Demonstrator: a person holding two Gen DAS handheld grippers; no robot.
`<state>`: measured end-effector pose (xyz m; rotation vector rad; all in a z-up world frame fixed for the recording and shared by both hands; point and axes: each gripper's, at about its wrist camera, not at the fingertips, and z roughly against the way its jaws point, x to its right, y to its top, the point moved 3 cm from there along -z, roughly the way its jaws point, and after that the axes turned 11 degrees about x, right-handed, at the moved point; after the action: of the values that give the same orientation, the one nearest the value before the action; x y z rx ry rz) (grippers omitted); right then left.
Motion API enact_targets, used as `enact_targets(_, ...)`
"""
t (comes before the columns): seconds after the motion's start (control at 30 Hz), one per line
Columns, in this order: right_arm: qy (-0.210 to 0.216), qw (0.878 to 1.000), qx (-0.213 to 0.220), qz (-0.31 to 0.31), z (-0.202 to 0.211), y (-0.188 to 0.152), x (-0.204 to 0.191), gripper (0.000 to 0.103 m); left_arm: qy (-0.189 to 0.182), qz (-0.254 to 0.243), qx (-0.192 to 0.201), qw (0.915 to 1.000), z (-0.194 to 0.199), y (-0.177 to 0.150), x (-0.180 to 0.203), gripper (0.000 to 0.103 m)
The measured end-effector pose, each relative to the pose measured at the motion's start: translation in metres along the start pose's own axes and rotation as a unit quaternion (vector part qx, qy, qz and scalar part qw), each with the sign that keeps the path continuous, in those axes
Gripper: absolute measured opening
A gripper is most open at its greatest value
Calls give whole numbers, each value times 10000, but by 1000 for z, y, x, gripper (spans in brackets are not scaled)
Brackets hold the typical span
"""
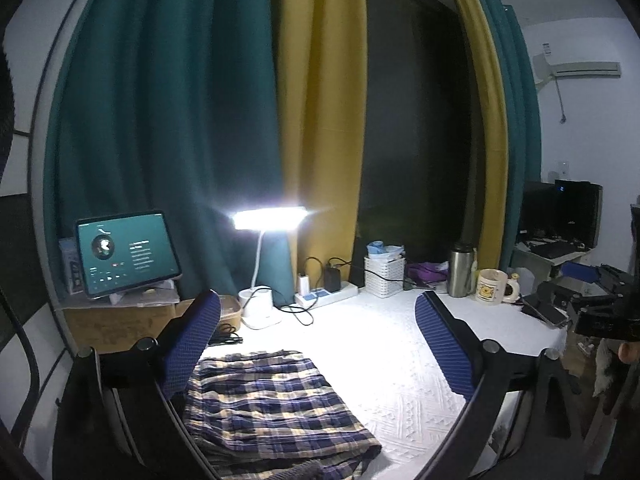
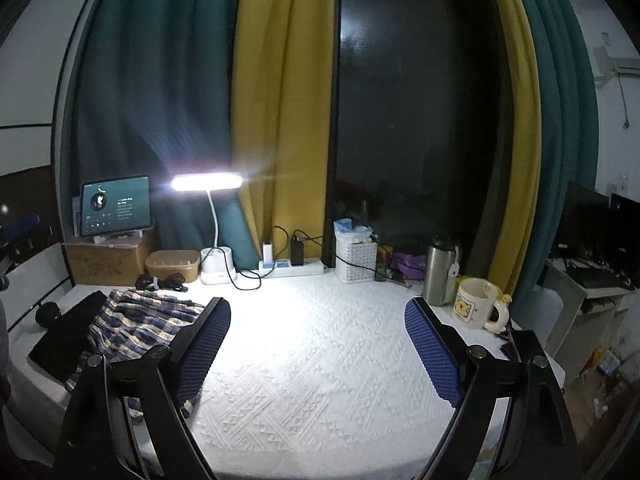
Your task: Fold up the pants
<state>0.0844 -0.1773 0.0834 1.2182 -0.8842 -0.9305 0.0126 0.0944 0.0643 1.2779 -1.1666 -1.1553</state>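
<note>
The blue, white and yellow plaid pants (image 1: 272,400) lie folded in a flat stack on the white textured table cover (image 1: 400,360). In the left wrist view my left gripper (image 1: 318,308) is open above them, its left finger over the stack's left edge and nothing between the pads. In the right wrist view the pants (image 2: 136,320) lie at the left, partly behind the left finger. My right gripper (image 2: 318,312) hangs open and empty over the bare cover (image 2: 320,360) to their right. A black cloth (image 2: 68,332) lies against the pants' left side.
Along the back stand a lit desk lamp (image 2: 208,182), a tablet (image 2: 116,204) on a cardboard box (image 2: 100,260), a power strip (image 2: 290,266), a white basket (image 2: 356,258), a steel flask (image 2: 440,270) and a mug (image 2: 476,304). Black cables (image 2: 160,282) lie behind the pants.
</note>
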Motion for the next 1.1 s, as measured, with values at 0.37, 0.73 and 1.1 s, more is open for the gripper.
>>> enact_targets(0.37, 90, 9997, 178, 117, 2, 25, -17, 91, 374, -223, 73, 9990, 4, 19, -14, 102)
enact_targets(0.73, 138, 9989, 447, 12, 9, 48, -24, 97, 627, -227, 266, 9974, 10, 30, -25, 102)
enact_targets(1.1, -193, 9982, 546, -178, 22, 63, -23, 103, 544, -181, 453, 9973, 16, 45, -23, 102)
